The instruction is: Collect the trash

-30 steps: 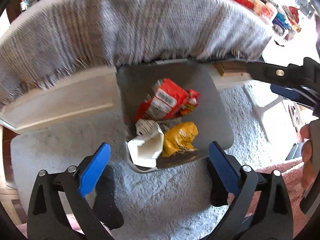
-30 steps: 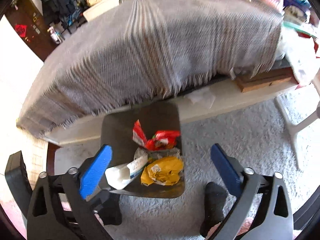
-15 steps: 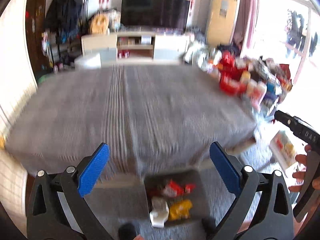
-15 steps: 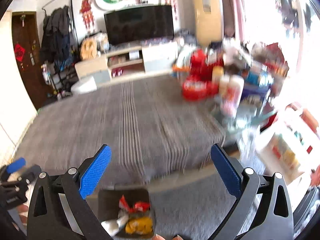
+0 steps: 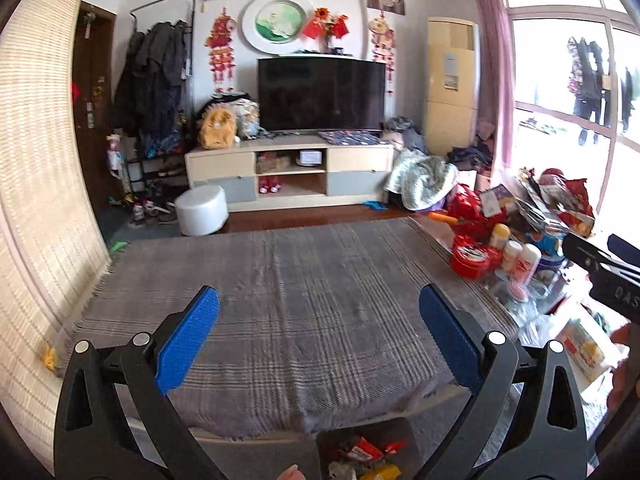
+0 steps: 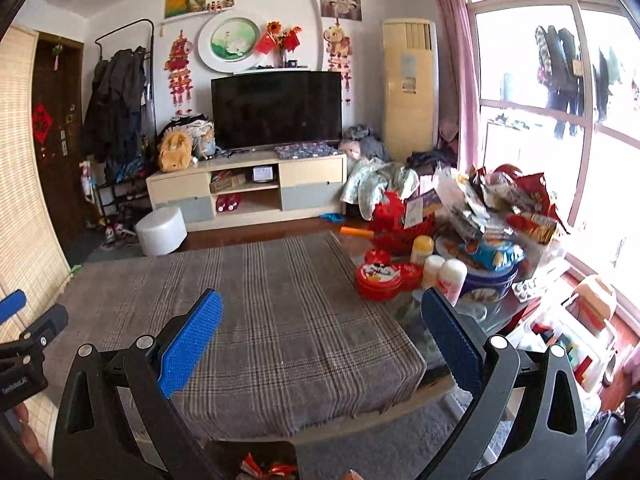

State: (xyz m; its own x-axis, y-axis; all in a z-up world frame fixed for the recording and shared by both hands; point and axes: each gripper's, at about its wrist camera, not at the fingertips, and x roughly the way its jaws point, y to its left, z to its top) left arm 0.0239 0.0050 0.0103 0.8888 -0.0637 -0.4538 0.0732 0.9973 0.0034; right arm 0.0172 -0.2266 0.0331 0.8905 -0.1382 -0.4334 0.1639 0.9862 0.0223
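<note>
— While both tools point level across the room, how does the left gripper stand?
— Jaws wide apart, nothing between the blue pads. It hangs above the near edge of the grey plaid cloth that covers the low table.
— And the trash?
— In the dark bin on the floor just in front of the table, at the bottom of the left view: red wrappers and a yellow one. In the right view only the bin's top edge and a red wrapper show.
— The right gripper?
— Also spread wide and empty, over the cloth's right part. Further right, red tins, bottles and snack bags crowd the table end by the window.
</note>
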